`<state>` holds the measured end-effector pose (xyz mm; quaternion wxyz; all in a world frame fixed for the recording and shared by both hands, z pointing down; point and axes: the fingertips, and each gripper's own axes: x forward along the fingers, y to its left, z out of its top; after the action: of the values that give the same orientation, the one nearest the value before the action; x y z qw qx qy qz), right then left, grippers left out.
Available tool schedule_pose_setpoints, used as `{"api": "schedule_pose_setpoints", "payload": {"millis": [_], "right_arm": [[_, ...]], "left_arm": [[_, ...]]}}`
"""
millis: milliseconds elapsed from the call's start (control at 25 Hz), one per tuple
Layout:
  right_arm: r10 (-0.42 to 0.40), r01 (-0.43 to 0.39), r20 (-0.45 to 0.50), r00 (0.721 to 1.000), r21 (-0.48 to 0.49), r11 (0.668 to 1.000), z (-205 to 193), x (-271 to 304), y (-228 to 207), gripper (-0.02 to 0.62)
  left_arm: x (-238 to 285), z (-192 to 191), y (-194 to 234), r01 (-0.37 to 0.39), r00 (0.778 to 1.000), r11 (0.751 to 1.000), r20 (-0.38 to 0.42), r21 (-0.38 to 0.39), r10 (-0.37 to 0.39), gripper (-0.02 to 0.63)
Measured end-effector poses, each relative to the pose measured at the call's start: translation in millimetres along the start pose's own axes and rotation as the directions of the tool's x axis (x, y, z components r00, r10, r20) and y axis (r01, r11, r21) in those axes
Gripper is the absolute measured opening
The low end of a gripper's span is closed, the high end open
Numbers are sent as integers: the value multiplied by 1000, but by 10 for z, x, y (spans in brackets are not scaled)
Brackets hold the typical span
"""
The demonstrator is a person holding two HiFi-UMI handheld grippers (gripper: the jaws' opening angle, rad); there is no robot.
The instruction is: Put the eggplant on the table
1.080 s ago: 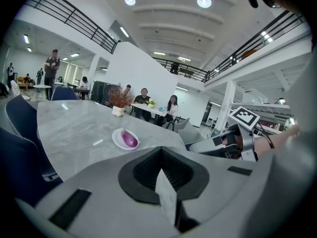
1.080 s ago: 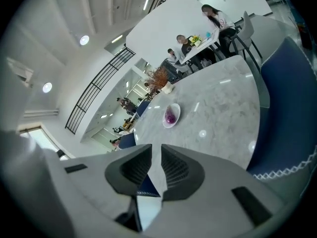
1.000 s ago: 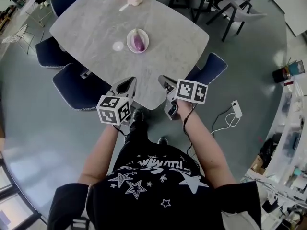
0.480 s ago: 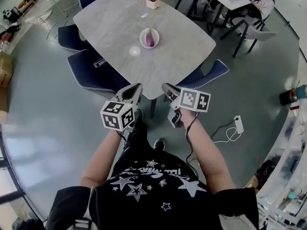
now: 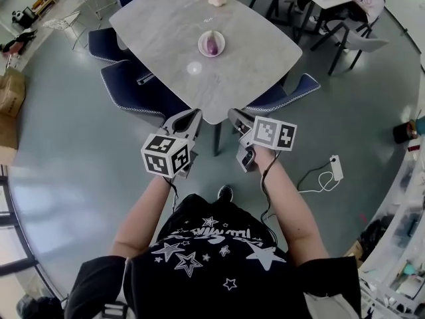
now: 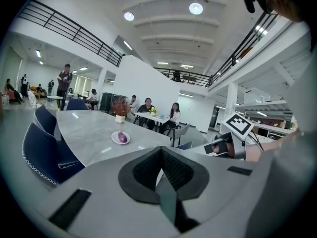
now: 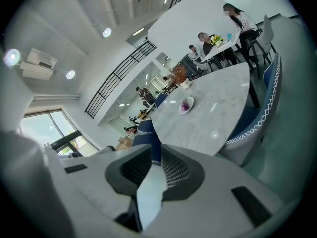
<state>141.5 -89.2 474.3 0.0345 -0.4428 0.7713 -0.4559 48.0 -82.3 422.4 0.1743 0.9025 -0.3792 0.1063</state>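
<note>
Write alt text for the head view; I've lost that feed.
A person stands short of a grey table, left tongs and right tongs both shut and empty. The eggplant lies on a plate mid-table, well ahead of them; blue chairs line the table's edges.

Black T-shirt [image 5: 212, 258] with white stars; grey left gripper [image 5: 189, 117] and right gripper [image 5: 234, 116] bear black-and-white marker cubes [image 5: 166, 155].

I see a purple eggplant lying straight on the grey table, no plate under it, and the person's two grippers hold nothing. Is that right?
Not quite. The eggplant lies on a white plate, which stands on the grey table; the head view shows it. The left gripper and right gripper indeed hold nothing.
</note>
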Motion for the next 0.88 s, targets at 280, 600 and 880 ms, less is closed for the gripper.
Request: {"api": "schedule_pose_setpoints", "payload": {"millis": [280,600,880], "right_arm": [[-27,28,28,999,-56,998,-30,-108,223,64],[-73,81,57,996,-135,988,-430,-204,641,21],[-101,110,69,992,-138,984,-963,-296,1005,20]], "left_arm": [[-155,115,-106,39,999,999,30,37,-40,8],[-708,-1,-141,74,996,996,51,40,-76,8],[-1294,-223,-153,90,995,996,46,28,-91,8]]}}
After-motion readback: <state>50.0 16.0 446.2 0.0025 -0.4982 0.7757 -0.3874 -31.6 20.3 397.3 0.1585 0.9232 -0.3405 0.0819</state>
